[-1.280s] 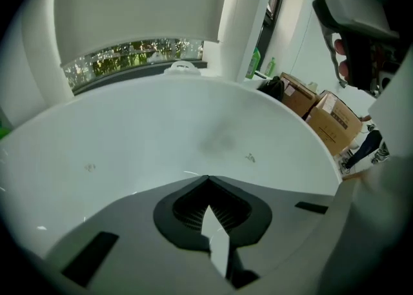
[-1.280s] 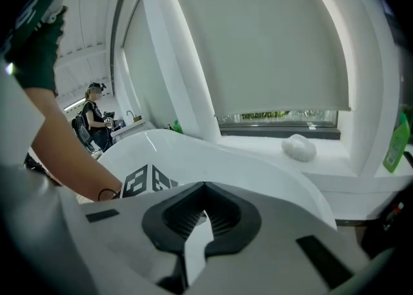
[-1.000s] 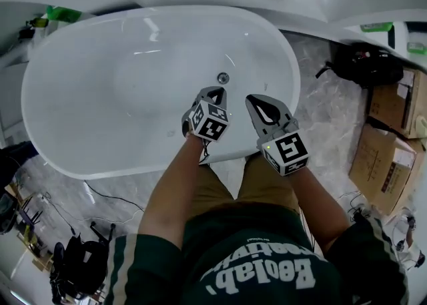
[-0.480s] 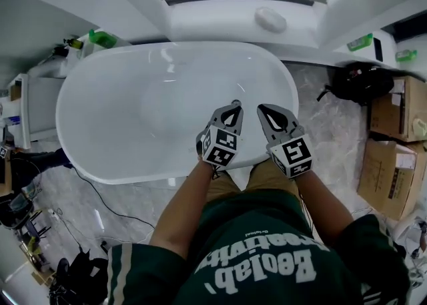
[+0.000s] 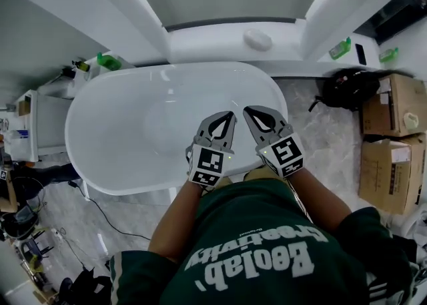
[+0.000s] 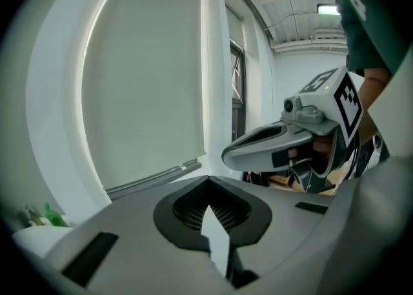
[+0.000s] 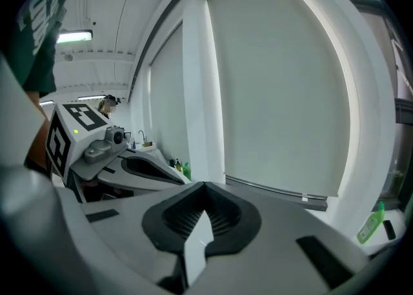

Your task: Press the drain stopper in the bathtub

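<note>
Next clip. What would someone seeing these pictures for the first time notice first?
The big white oval bathtub fills the middle of the head view. Over its near rim the left gripper and right gripper are held side by side, both with fingers together and nothing between them. Cardboard boxes and a black bag clutter the floor at the right.

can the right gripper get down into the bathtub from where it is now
Probably yes. The right gripper hangs shut above the near side of the bathtub, with nothing between it and the basin. It points level at the window blind, so it needs tilting down.
</note>
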Action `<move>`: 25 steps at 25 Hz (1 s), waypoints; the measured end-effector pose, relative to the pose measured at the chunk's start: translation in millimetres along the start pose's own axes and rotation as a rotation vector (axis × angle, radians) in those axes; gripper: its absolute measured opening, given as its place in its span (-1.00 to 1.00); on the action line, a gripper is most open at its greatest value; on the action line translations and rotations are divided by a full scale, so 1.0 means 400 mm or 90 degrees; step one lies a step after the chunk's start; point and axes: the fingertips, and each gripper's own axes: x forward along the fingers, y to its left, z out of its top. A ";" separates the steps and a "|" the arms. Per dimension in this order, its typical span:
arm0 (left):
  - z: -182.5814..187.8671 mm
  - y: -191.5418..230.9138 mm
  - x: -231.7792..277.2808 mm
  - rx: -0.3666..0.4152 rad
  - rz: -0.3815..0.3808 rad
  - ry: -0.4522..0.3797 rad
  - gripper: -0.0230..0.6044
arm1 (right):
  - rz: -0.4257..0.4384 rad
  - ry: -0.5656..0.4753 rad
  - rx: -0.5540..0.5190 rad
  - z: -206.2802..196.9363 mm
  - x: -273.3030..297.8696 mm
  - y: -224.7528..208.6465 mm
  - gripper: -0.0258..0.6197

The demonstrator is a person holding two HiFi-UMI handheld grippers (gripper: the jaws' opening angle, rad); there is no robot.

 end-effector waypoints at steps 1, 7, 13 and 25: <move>0.023 -0.002 -0.019 0.002 0.007 -0.016 -0.91 | 0.006 -0.009 -0.002 0.017 -0.007 0.009 -0.88; 0.134 0.010 -0.136 0.044 0.050 -0.086 -0.91 | 0.040 -0.069 -0.023 0.135 -0.062 0.062 -0.88; 0.217 0.031 -0.229 0.024 0.070 -0.179 -0.91 | 0.053 -0.108 -0.020 0.184 -0.103 0.067 -0.88; 0.197 0.007 -0.211 0.046 0.044 -0.173 -0.91 | 0.075 -0.125 -0.033 0.203 -0.139 0.098 -0.88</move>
